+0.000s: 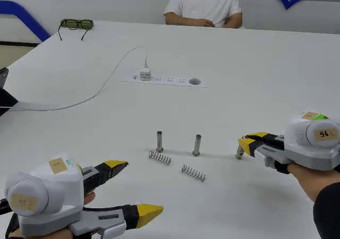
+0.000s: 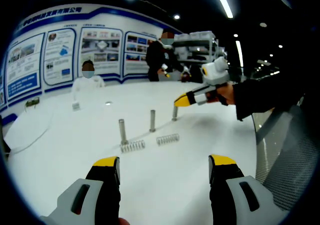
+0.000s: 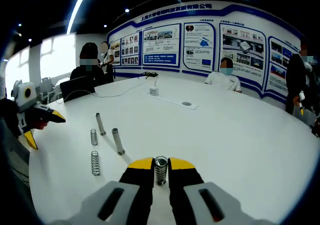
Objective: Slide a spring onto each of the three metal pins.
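Right gripper (image 3: 161, 161), yellow-tipped black jaws: clenched on a small coiled steel spring (image 3: 161, 175) standing upright on the white table (image 1: 255, 63).
Left gripper (image 1: 142, 188): jaws spread, empty, low over the table's near edge.
Two bare grey metal pins, left pin (image 1: 159, 141) and middle pin (image 1: 197, 144): upright, with a loose left spring (image 1: 160, 158) and a loose middle spring (image 1: 193, 173) lying just in front.
Step, by judgement: first spring being seated on the third pin.
Next move calls for release, then lifting a lying spring, upending it and aligning it over a pin top.
Obscured: third pin, wrapped by coil and jaws; whether the spring sits fully down cannot be told.
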`<state>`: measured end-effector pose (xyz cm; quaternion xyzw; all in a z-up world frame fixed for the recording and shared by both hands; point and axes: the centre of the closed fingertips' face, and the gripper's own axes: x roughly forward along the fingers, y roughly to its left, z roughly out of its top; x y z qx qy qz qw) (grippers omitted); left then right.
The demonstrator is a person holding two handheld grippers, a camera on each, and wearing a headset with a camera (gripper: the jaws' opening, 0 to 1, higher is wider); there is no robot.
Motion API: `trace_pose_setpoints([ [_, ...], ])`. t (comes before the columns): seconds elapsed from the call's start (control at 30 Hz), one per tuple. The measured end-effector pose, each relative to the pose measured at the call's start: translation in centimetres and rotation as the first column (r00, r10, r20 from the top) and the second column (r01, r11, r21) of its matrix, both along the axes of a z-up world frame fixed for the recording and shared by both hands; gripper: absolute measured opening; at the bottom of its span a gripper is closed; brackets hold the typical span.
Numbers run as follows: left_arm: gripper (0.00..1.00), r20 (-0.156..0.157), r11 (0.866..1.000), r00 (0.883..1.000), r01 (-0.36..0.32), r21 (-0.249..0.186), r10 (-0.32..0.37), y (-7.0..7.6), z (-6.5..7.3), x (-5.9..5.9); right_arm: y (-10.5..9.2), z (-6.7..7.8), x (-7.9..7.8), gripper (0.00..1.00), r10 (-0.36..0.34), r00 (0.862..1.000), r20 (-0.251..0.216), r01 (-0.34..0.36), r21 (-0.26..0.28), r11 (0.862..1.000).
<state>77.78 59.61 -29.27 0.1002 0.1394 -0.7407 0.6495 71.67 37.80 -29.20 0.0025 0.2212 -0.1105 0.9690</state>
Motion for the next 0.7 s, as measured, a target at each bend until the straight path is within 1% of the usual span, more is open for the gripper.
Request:
trace_pose_setpoints([
  [0.3, 0.73, -0.004, 1.000, 1.000, -0.005, 0.002, 0.005, 0.0, -0.2, 0.1, -0.1, -1.0, 0.0, 0.12, 0.003, 1.000, -0.022, -0.003, 0.008, 1.000],
  [0.7, 0.73, -0.006, 1.000, 1.000, -0.006, 0.002, 0.006, 0.0, -0.3, 0.1, -0.1, -1.5, -0.1, 0.13, 0.002, 0.999, -0.034, -0.002, 0.017, 1.000],
])
